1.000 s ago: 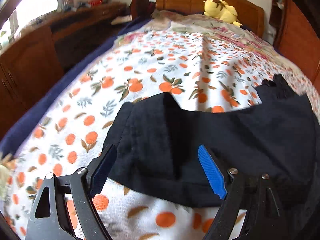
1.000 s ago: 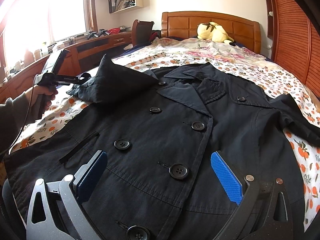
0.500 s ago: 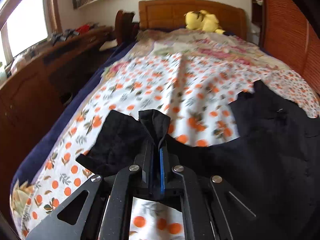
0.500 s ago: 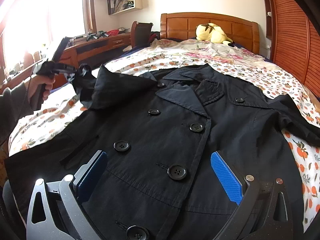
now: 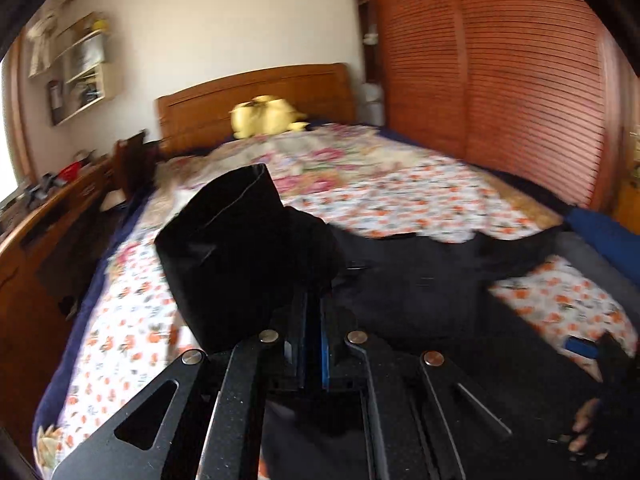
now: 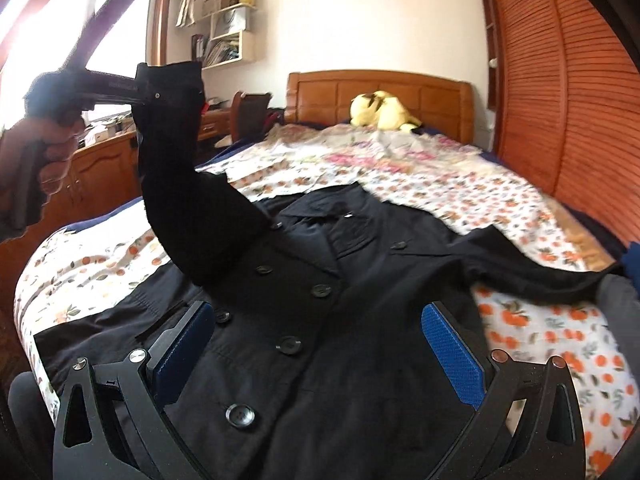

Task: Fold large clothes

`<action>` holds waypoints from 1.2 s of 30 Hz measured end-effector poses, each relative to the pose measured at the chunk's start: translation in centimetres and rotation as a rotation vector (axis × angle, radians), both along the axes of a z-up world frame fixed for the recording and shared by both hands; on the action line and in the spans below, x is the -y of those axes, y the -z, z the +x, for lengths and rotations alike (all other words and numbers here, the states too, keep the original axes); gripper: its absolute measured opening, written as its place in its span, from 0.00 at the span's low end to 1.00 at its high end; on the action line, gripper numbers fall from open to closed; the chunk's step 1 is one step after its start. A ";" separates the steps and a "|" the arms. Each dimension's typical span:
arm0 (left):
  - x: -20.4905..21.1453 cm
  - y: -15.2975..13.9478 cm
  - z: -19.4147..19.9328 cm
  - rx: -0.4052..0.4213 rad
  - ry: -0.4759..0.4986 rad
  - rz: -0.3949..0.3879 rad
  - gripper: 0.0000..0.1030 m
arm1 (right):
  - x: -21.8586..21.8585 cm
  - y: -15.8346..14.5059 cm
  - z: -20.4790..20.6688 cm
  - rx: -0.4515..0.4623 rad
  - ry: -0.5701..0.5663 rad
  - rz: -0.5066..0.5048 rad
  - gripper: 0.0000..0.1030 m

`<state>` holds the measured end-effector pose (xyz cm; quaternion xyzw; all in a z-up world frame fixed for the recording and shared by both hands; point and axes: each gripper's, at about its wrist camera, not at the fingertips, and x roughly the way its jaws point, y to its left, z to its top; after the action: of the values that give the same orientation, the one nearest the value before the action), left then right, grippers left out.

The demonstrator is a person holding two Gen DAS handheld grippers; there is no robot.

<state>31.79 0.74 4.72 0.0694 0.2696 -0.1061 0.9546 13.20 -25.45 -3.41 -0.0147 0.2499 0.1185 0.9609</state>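
A black double-breasted coat (image 6: 332, 320) lies front up on the bed, collar toward the headboard. My left gripper (image 5: 312, 312) is shut on the coat's left sleeve (image 5: 232, 252) and holds its cuff high in the air; from the right wrist view the sleeve (image 6: 176, 160) rises up to that gripper (image 6: 136, 88). My right gripper (image 6: 320, 344) is open and empty, hovering over the coat's lower front. The other sleeve (image 6: 532, 272) lies stretched out to the right.
The bed has an orange-print sheet (image 6: 560, 328) and a wooden headboard (image 6: 380, 96) with a yellow plush toy (image 6: 380, 114). A wooden desk (image 6: 108, 160) runs along the left. A louvred wardrobe (image 6: 560, 100) stands on the right.
My left gripper closed on the sleeve cuff, then lifted it high and swung it rightward over the coat. My right gripper stayed open over the coat's front.
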 end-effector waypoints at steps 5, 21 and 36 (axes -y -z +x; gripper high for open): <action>3.6 0.8 -2.9 -0.037 0.084 -0.015 0.06 | 0.9 -0.4 -0.8 0.010 0.054 0.008 1.00; 5.7 5.0 -10.6 -0.096 0.196 -0.092 0.82 | 1.1 -1.0 -2.2 0.017 0.106 -0.002 1.00; 0.0 6.4 -17.7 -0.004 0.042 -0.115 0.82 | -0.8 -0.2 -0.7 -0.067 0.003 0.011 1.00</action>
<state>14.10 0.70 -1.65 0.0197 0.2633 -0.1416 0.9541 12.51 -24.64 -3.25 -0.0052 0.2815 0.1188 0.9522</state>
